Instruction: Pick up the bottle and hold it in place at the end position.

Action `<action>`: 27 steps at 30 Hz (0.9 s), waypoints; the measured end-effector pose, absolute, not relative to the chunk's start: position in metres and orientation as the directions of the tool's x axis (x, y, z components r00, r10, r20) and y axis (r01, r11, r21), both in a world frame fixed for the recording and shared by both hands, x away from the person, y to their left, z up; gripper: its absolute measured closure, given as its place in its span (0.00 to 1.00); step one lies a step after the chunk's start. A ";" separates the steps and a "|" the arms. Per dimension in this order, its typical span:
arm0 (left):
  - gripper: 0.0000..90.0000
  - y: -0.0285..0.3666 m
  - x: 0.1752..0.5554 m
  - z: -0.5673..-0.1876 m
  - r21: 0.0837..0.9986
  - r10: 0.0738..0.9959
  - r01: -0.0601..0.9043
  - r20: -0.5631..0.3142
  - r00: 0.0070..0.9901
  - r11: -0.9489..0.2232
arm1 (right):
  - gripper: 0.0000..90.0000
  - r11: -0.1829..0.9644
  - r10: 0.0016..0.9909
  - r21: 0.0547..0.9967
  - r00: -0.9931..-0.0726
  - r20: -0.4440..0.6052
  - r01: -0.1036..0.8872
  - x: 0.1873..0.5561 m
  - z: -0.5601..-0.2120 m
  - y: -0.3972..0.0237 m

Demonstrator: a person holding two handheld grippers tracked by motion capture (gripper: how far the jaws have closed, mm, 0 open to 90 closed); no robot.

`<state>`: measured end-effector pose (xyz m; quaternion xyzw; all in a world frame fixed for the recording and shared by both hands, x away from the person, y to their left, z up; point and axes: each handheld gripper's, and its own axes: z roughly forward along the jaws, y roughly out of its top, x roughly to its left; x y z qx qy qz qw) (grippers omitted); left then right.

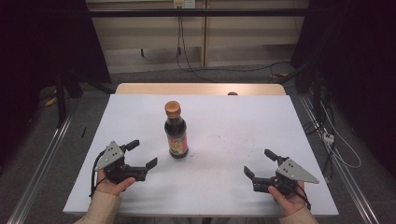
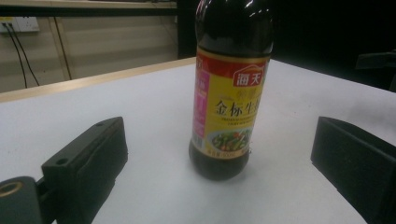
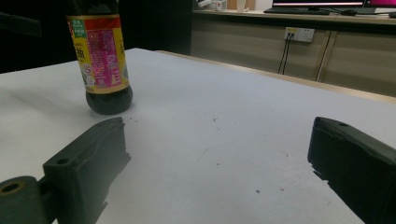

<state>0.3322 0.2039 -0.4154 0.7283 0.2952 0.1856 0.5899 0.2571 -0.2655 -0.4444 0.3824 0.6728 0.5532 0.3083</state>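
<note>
A white table top (image 1: 224, 177) is seen from above, with a strip of light wood (image 1: 201, 88) along its far edge. A few small dark specks are scattered on the white, to the right of the middle. A grey floor is seen around the table, with metal rails (image 1: 42, 163) on the left and right sides. Black curtains are hung on both sides of the room. A pale wall panel (image 1: 149, 32) is set at the back, and black cables (image 1: 182, 46) are hung down it from a socket (image 1: 184, 3).

A bottle (image 1: 176, 130) is stood upright near the middle of the table, a little to the left. Its long side is pointed straight up, with the cap (image 1: 172, 108) at the top and the round bottom flat on the table. In the left gripper view the bottle (image 2: 229, 93) is seen close, just in front of the jaws and between them, but not touched.

The bottle is filled with something very dark, almost black. The cap is orange-brown. A label (image 2: 229, 112) is wrapped around it, yellow with a red band on top, a pink side, and a small picture of green food low down.

The left gripper (image 1: 142, 154) is held by a hand (image 1: 112, 184) near the front left of the table. Its jaws are spread wide and nothing is held. The right gripper (image 1: 259, 163) is held by the other hand (image 1: 287, 198) near the front right, well apart from the bottle. Its jaws are spread wide too, with only bare table between them.
</note>
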 end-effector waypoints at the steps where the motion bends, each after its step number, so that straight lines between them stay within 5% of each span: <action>1: 0.04 0.202 0.333 -0.414 0.969 0.650 0.215 -0.083 0.755 -0.125 | 0.04 0.097 0.857 0.980 -0.516 0.008 0.176 0.257 -0.445 -0.266; 27: 0.06 0.157 0.357 -0.399 0.966 0.647 0.221 -0.084 0.758 -0.133 | 0.05 0.088 0.859 0.980 -0.511 0.015 0.177 0.256 -0.444 -0.269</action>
